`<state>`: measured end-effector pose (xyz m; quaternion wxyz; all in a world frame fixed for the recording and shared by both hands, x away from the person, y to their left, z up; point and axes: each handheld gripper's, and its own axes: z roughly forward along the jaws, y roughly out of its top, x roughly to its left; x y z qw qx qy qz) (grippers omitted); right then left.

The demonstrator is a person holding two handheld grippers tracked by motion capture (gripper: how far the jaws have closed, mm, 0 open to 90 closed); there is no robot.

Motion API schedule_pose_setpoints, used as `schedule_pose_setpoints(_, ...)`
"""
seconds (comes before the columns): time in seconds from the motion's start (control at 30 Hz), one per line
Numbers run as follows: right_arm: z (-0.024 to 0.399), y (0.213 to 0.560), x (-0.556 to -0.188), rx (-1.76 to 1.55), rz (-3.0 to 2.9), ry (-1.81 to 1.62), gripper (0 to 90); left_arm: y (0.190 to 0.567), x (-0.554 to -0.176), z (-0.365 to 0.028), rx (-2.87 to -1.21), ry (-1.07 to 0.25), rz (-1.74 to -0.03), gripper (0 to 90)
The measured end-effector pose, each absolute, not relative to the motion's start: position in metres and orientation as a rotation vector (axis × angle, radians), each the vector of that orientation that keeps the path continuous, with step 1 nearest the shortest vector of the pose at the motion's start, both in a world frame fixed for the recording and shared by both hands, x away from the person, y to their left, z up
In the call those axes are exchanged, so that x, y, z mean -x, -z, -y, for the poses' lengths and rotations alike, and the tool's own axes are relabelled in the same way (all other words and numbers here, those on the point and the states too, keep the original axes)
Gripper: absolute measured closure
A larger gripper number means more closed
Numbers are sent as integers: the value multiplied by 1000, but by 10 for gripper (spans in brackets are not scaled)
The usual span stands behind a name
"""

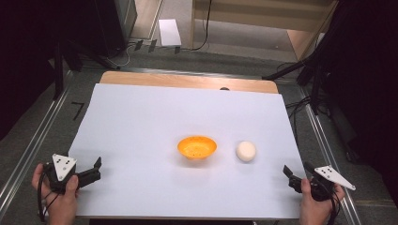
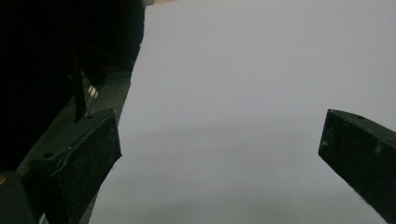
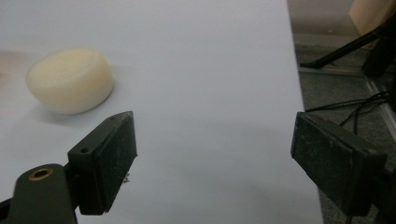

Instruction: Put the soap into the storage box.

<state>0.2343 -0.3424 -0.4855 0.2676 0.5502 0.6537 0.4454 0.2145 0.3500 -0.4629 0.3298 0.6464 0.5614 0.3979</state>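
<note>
Grey floor (image 1: 183, 61), dark surroundings.

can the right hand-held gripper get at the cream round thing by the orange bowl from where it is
Probably yes. The right hand-held gripper is open with nothing between its jaws, and only bare white sheet lies between it and the cream round piece. The orange bowl sits on the piece's far side, out of the way.
</note>
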Motion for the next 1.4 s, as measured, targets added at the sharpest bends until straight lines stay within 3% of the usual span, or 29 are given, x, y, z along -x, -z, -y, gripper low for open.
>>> schedule_pose_setpoints(0.33, 332, 471, -254, -1386, -2105, -1048, 120, 464, -218, -349, -1714, -1030, -1496, 0)
schedule_pose_setpoints(0.57, 310, 452, -272, -1267, -2307, -908, 37, 464, -218, -352, -1703, -994, -1492, 0)
schedule_pose_setpoints(1.4, 258, 449, -322, -1072, -2620, -760, 32, 465, -220, -349, -1743, -1007, -1495, 0)
